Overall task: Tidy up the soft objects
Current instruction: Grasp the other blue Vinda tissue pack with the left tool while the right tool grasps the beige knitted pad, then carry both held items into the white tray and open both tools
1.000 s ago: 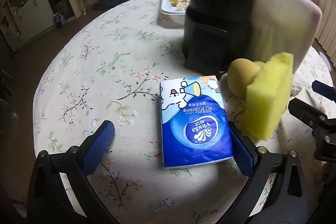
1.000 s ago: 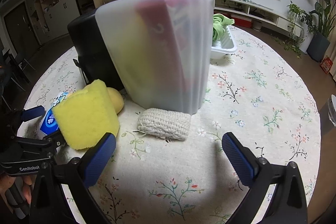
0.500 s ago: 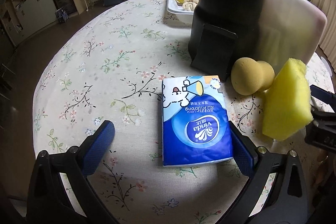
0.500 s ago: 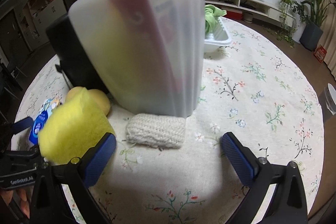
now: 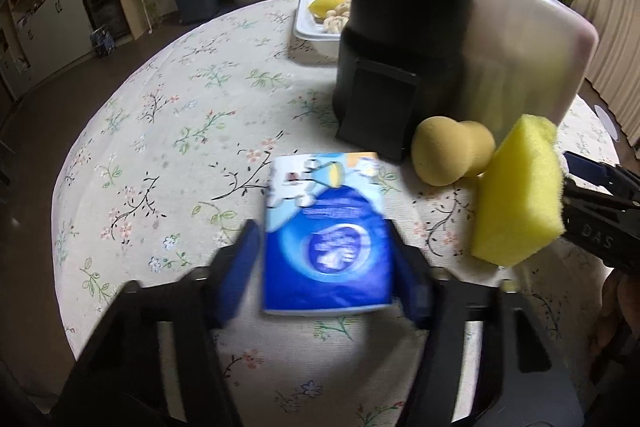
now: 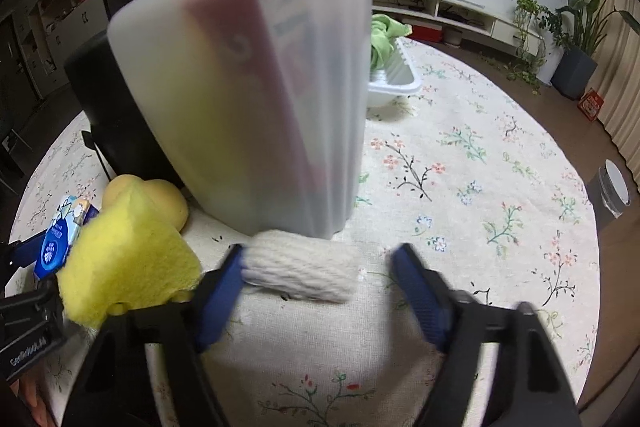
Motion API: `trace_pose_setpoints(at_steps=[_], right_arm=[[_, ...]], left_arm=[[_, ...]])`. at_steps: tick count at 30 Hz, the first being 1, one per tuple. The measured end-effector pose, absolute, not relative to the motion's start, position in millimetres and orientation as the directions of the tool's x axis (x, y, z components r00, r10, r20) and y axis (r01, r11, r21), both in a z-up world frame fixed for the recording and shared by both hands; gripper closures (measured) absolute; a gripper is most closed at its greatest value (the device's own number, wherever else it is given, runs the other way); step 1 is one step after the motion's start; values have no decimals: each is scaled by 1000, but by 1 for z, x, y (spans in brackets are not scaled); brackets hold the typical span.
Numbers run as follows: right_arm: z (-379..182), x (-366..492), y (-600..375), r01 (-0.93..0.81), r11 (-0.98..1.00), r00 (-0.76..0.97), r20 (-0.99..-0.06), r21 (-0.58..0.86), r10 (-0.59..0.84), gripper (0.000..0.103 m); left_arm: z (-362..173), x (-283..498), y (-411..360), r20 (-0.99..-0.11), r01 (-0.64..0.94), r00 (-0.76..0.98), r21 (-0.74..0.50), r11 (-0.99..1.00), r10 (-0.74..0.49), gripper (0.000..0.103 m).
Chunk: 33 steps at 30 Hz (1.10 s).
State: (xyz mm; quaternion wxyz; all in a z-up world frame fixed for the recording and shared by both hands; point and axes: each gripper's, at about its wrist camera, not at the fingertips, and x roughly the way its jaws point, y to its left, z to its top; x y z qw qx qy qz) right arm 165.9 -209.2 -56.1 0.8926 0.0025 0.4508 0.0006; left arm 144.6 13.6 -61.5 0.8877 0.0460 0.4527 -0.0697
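Now the left gripper [image 5: 326, 267] has just been closing, pads at both sides of the blue tissue pack [image 5: 326, 243]. Meanwhile the right gripper [image 6: 320, 285] has been narrowing around the knitted cream pad [image 6: 300, 269], one finger touching, the other apart.

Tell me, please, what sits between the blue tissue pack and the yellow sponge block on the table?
In the left wrist view, a rounded tan sponge lies behind the gap between tissue pack and yellow sponge; otherwise only tablecloth.

On the round table with the floral cloth [image 5: 168, 131], the blue tissue pack [image 5: 326, 239] lies at 6 o'clock of the black cylindrical bin [image 5: 400, 59]. The rounded tan sponge [image 5: 448, 155] sits at the pack's 2 o'clock, touching the yellow block sponge [image 5: 520, 191] at its 4 o'clock. The cream knitted pad [image 6: 300, 271] lies at 6 o'clock of the frosted plastic container [image 6: 240, 99].
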Motion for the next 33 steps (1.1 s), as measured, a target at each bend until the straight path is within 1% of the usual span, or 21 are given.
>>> trace_pose_setpoints(at_steps=[1,8,14,24,33], right_arm=[[-55,162,-209,-3,1000,598,-802,3,4,46],[-55,152,-212,-6,1000,600,-799,29,27,48],[-44,127,-224,-11,998,613,-788,66,59,48],[-24,92,-234,-49,997,611,-787,60,78,48],[3,66,-245,-77,995,619,-780,57,92,48]], left_arm=[[-61,144,13,-810,167,581,20,986,-82,52],[-59,140,15,-804,176,585,-2,984,-106,53],[-51,132,22,-794,175,594,-26,984,-127,53],[-42,104,25,-801,208,575,-57,977,-169,53],[-13,86,32,-776,251,593,-75,965,-214,53]])
